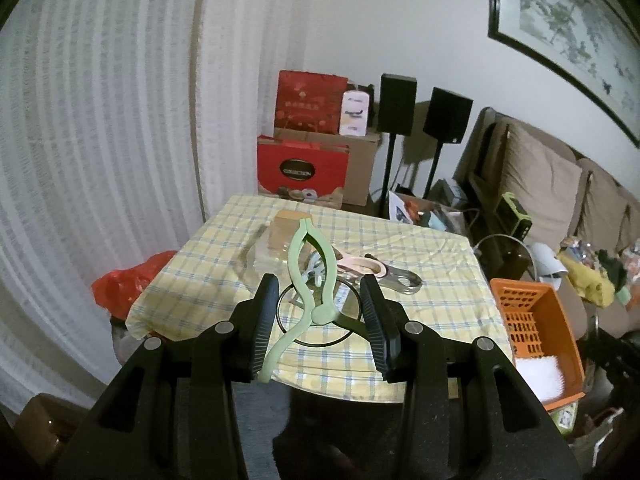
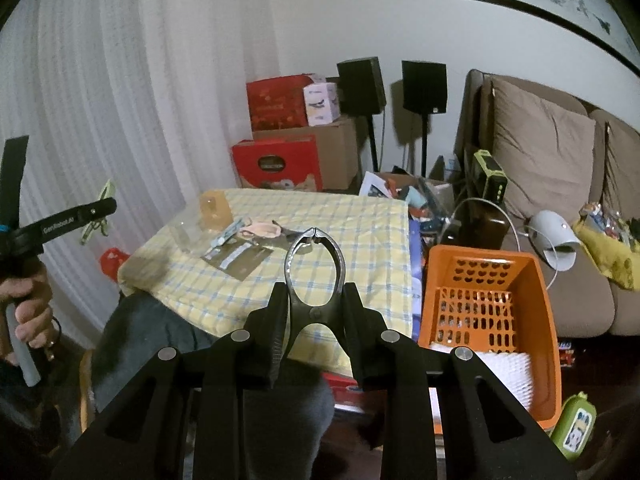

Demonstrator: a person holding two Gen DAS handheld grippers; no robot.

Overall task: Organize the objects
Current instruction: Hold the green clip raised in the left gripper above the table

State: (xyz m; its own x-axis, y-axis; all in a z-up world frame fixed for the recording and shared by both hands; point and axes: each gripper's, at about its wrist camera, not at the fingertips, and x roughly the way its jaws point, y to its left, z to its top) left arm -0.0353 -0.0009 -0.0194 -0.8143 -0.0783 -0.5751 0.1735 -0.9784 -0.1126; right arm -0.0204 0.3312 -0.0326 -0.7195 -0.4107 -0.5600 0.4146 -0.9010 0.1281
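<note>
Left hand-held gripper [image 1: 320, 316]: we grasp the green plastic tongs [image 1: 310, 276] near the pivot, long axis pointing forward, tips over the bench [image 1: 420, 312].

Right hand-held gripper [image 2: 316, 312]: we clench the metal tongs [image 2: 315, 268] likewise, tips forward.

Orange basket [image 2: 540, 320]: beside the bench, just right of our right gripper, the nearer hand for a drop, we judge.

Pink tongs [image 2: 262, 229]: lying on the bench.
</note>
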